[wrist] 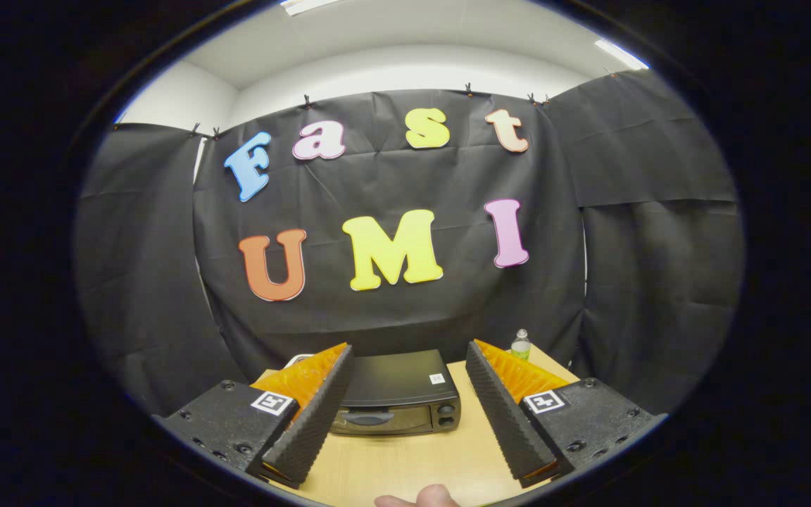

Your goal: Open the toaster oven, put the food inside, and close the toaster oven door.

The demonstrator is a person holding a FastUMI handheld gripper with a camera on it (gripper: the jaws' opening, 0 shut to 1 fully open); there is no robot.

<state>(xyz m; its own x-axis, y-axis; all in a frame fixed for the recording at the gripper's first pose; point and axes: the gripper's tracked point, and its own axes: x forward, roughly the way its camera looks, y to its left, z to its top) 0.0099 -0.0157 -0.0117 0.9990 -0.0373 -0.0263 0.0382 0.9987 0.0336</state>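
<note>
A black toaster oven (398, 394) stands on the wooden table (469, 451), beyond my fingers and seen between them. Its glass door (377, 420) is closed, with a handle across the top, and two knobs (446, 415) sit at its right side. My gripper (409, 352) is open and held high above the near part of the table, with nothing between its fingers. The left finger (310, 415) overlaps the oven's left end.
A small clear bottle with a green label (520, 345) stands at the back right of the table, behind the right finger. A person's fingertip (423, 497) shows at the table's near edge. Black cloth walls close the booth behind and to both sides.
</note>
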